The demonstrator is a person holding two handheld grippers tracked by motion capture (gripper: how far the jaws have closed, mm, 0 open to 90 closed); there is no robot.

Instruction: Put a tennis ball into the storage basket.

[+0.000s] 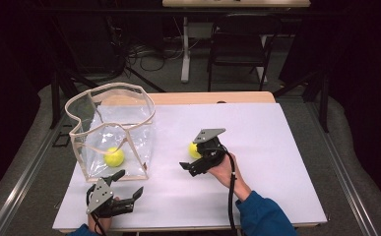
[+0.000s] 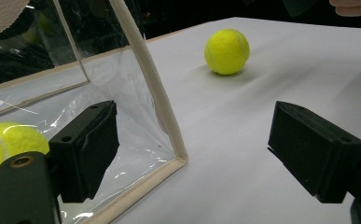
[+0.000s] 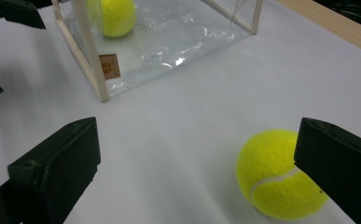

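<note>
Tennis balls into the clear bag: one in, one left.

Bench (image 1: pixel 276 162) under white sheet; clear bag (image 1: pixel 111 130) just ahead of left tongs (image 1: pixel 121 189), one ball (image 1: pixel 114 157) inside. Left tongs wide open, empty. Right tongs (image 3: pixel 192 168) fully open, holding nothing; loose ball (image 3: pixel 281 173) beside their right pad, not gripped. Judged halfway: grasp and drop remain.

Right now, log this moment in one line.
right hand-held gripper: open, at loose tennis ball | left hand-held gripper: open, by clear bag | second ball: in bag
</note>
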